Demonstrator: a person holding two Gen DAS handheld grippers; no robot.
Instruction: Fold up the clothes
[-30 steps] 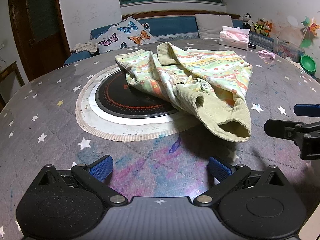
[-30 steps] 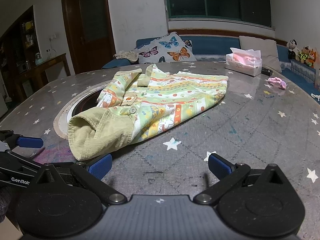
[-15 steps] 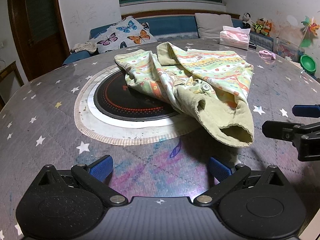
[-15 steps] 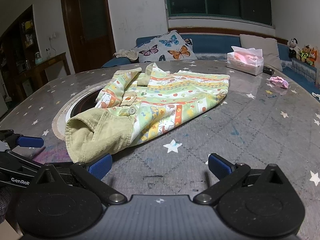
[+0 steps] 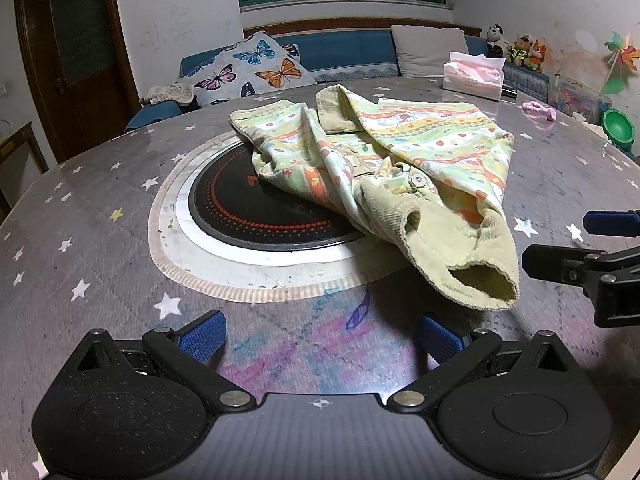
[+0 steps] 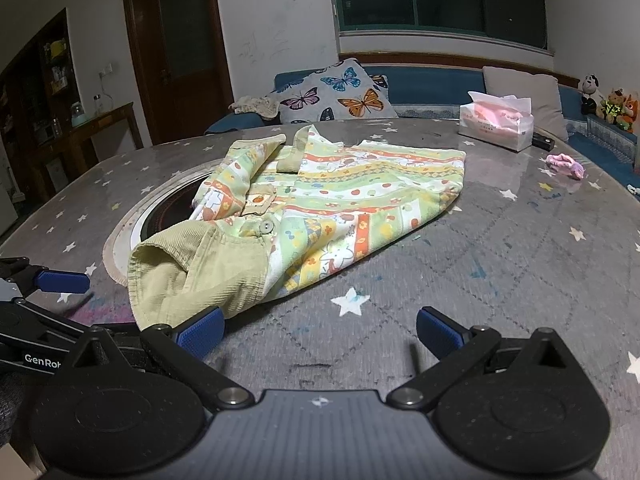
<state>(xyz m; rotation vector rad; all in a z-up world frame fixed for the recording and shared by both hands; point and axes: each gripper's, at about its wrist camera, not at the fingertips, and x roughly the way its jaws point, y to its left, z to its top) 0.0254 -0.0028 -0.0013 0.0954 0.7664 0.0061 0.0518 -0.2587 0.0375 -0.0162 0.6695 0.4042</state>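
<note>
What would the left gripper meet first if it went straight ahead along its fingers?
Probably bare tablecloth first, then the black round hob set in the table. The left gripper is open, and the jacket's corduroy cuff lies right of its line, though depth is hard to judge.

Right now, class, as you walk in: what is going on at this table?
A person holds a two-finger gripper in each hand over a round table. A small patterned jacket lies crumpled and unfolded, partly over the black cooktop. The left gripper and right gripper are both open, near the corduroy cuff, holding nothing. Folding has not started.
</note>
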